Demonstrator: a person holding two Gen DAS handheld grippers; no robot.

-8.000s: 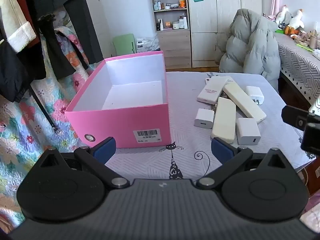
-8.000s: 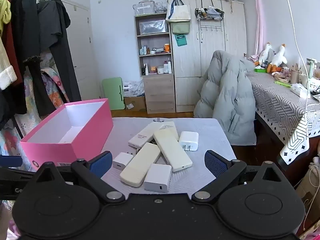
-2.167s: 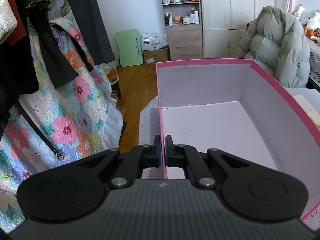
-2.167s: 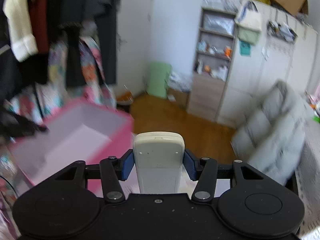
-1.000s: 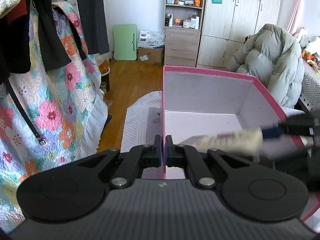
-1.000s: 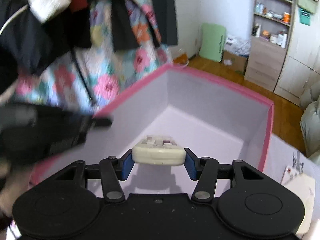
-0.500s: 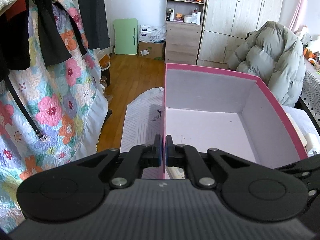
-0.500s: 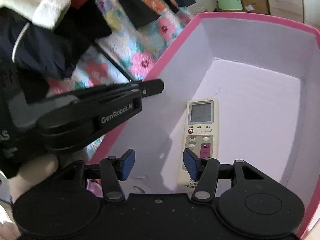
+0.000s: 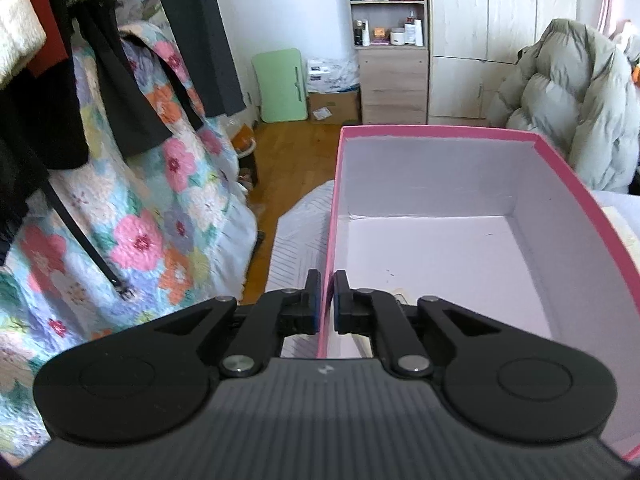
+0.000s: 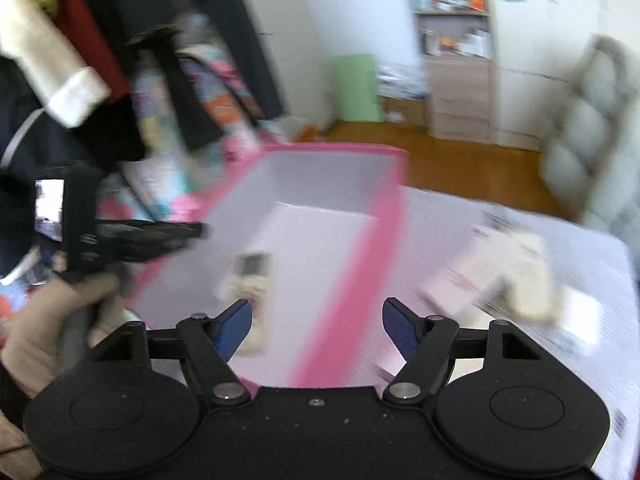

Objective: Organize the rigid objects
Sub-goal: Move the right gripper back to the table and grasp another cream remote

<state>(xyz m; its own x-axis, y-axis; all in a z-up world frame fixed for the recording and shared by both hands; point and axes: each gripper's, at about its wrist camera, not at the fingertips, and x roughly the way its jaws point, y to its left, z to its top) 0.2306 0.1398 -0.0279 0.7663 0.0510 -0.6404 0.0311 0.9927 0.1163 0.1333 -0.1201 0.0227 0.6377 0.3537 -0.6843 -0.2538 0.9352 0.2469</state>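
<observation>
Two grippers: left gripper [image 9: 326, 300] and right gripper [image 10: 316, 326], each black plastic with blue ribbed pads on two fingers
Left jaws: closed narrow on the near left wall of the pink cardboard box [image 9: 560, 184], one finger outside the wall and one inside
Right jaws: wide and opening, nothing between them; they hang above the box's right wall and the desk [image 10: 592, 264] edge beside it
Box shape: long open rectangle, matte pink outside and on the rim, smooth pale lilac-white inside, with straight thin walls
Box axis: long side runs away from the left wrist camera toward the wooden wardrobe
Remote: cream plastic remote control with a small grey screen [image 10: 250, 280], a flat slim bar with rounded corners, lying face up on the box floor near the left wall
Remote axis: lengthwise along the box, screen end pointing to the far wall, button end toward the right wrist camera; blurred, so the buttons cannot be read
Desk: covered with a pale lilac printed cloth; the box stands on its left part
Left on the desk: cream and white oblong blocks [image 10: 524, 276], smooth and hard-edged, in a loose heap to the right of the box, well blurred
Hand: a person's hand [image 10: 52, 320] grips the left gripper's handle beside the box
</observation>
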